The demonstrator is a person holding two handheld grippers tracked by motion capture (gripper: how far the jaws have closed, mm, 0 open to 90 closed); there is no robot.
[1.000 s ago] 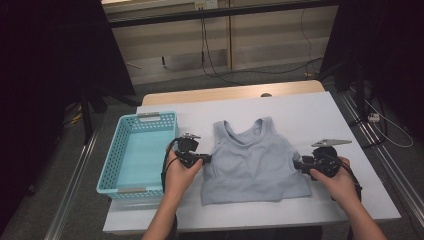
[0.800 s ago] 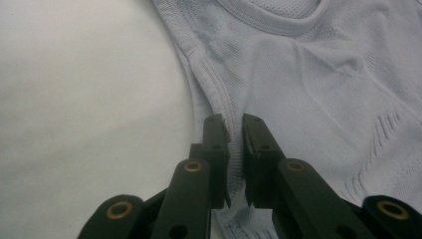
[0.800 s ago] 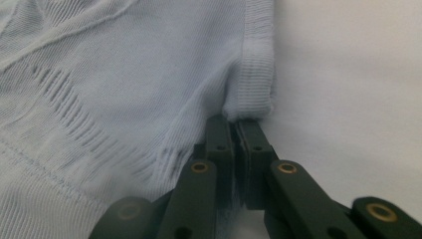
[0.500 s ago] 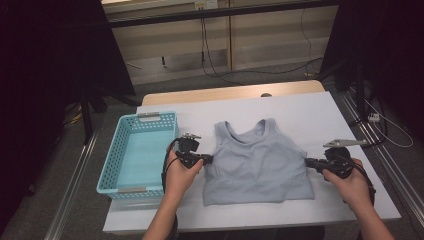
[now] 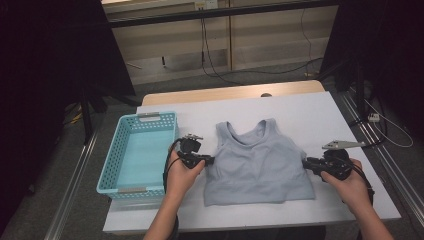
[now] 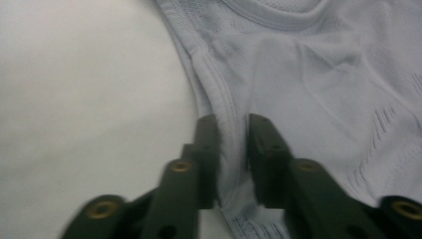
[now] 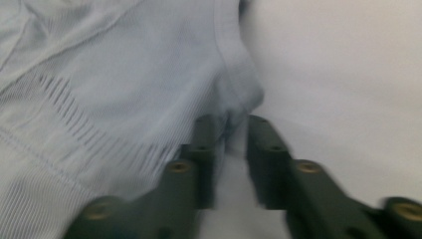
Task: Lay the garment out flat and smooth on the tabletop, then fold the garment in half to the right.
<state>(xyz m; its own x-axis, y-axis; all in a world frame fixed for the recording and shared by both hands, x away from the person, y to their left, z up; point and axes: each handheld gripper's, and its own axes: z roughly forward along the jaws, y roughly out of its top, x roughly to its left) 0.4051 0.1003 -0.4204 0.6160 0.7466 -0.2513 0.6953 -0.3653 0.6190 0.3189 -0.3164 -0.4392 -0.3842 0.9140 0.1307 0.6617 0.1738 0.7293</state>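
Observation:
A pale grey-blue sleeveless top [image 5: 257,162] lies flat on the white table [image 5: 320,115], neck away from the person. My left gripper [image 5: 209,160] sits at the top's left side edge. In the left gripper view the hem of the top [image 6: 318,89] runs loosely through the gap of the left gripper [image 6: 233,124]; its jaws have just been opening and do not press it. My right gripper [image 5: 306,162] is at the right side edge. In the right gripper view the top's corner [image 7: 124,74] lies slack by the right gripper [image 7: 233,124], whose jaws have also just been opening.
A light blue plastic basket [image 5: 140,119] stands on the table left of the left hand. Bare white table lies beyond the top and to its right. Cables run across the floor behind the table.
The right hand shifted slightly to the right, drawing the top's right side outward, so it lies wider and flatter. The left hand stayed put.

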